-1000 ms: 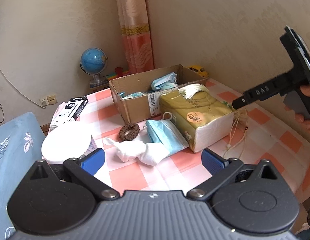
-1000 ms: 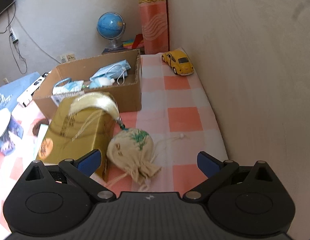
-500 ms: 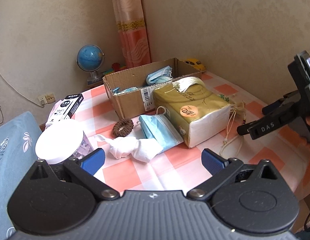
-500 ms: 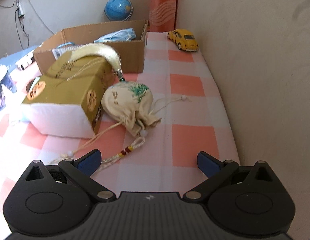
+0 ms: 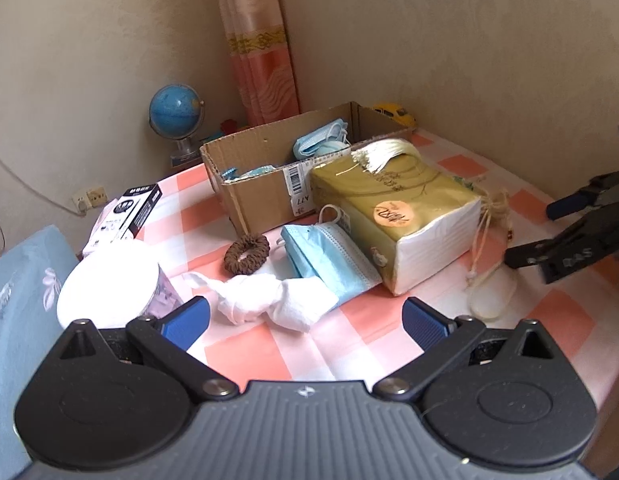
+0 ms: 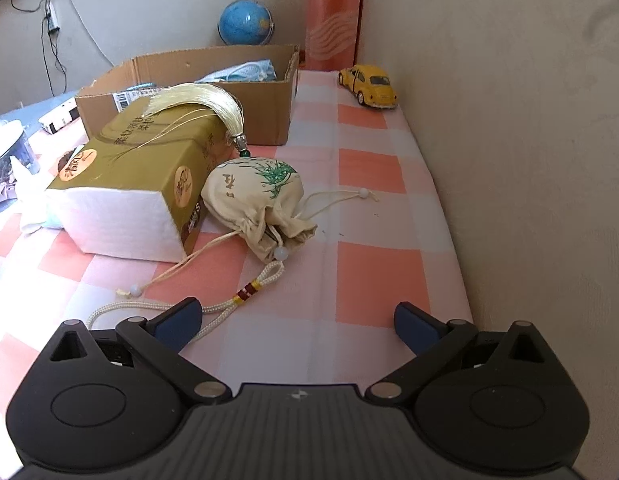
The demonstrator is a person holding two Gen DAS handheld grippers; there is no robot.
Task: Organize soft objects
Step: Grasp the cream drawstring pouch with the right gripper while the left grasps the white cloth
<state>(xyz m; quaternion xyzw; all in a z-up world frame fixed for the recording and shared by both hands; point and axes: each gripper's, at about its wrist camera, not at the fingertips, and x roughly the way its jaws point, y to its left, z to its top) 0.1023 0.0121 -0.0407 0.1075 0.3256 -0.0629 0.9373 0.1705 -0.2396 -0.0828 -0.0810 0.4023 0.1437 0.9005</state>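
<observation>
Left gripper (image 5: 305, 316): fingers spread wide, nothing between them, held above the near edge of the checked tablecloth (image 5: 245, 356). Right gripper (image 6: 295, 322): fingers likewise spread wide and empty; its left fingertip (image 6: 181, 318) sits over the looped cord (image 6: 213, 308) of the drawstring pouch (image 6: 255, 196).

Landmark: the gold tissue pack (image 5: 393, 216). The drawstring pouch lies against the pack's right side, mouth toward the right gripper, cords trailing across the cloth. A pale tassel (image 6: 201, 100) is draped over the pack's top. A blue face mask (image 5: 329, 256) lies against the pack's left side, partly tucked under it. A knotted white cloth (image 5: 277, 304) lies just left of the mask, overlapping its edge. A brown hair tie (image 5: 246, 253) rests farther left of the pack, apart from the cloth. Directly behind the pack stands an open cardboard box (image 5: 265, 192) holding more blue masks (image 5: 321, 142). A white-lidded jar (image 5: 109, 292) stands well left of the pack. A yellow toy car (image 6: 368, 86) sits behind and to the right of the pack, near the wall. A blue globe (image 5: 177, 114) stands beyond the box.
</observation>
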